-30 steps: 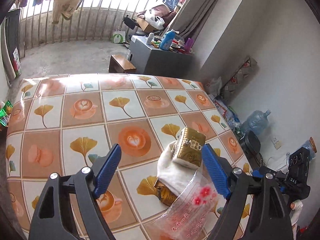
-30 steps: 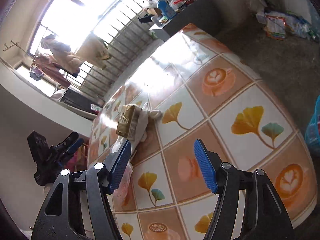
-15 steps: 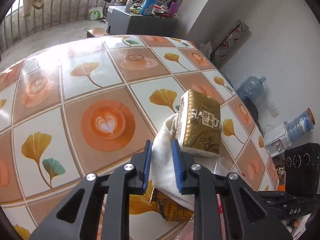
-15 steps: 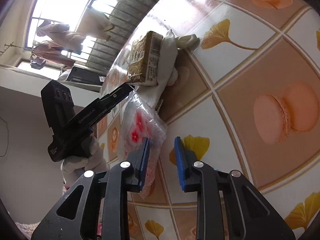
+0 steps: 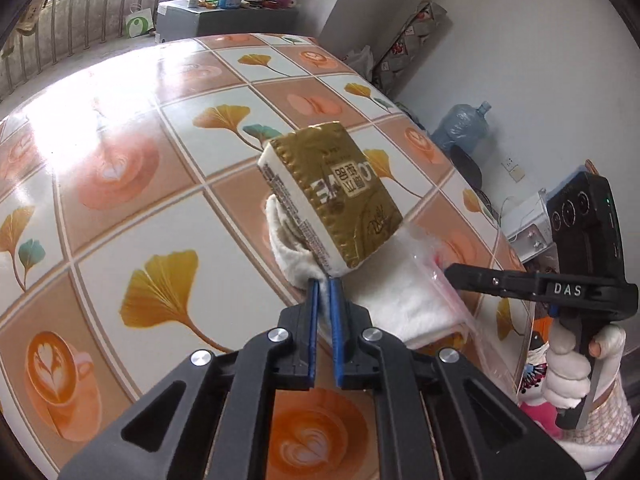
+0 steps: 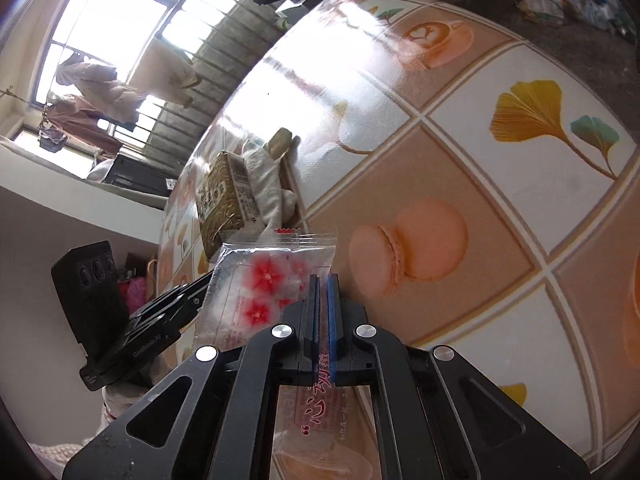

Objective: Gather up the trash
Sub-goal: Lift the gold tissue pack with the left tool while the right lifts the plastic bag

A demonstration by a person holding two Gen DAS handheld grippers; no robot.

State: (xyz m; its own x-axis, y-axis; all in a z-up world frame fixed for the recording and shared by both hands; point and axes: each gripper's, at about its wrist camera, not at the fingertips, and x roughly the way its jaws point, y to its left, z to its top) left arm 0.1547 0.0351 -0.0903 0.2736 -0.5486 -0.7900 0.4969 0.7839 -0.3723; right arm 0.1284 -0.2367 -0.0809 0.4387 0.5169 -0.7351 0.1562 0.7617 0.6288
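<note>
Left gripper (image 5: 325, 280) closing, pinching edge of white cloth (image 5: 404, 300) just beneath gold tissue pack (image 5: 340, 196), likely to lift the heap together. Right gripper (image 6: 323, 280) pressed together on clear flower-print wrapper (image 6: 264, 284), which lies just beside tissue pack on table (image 6: 520, 152). Wrapper thin, crinkly, red blossoms; pack tilted atop cloth.

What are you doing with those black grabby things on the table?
A person is picking up trash with tongs in each hand. The left tongs are closing on the white cloth that lies under the gold tissue pack. The right tongs are shut on the clear plastic bag with red flowers, on the flowery tablecloth.
</note>
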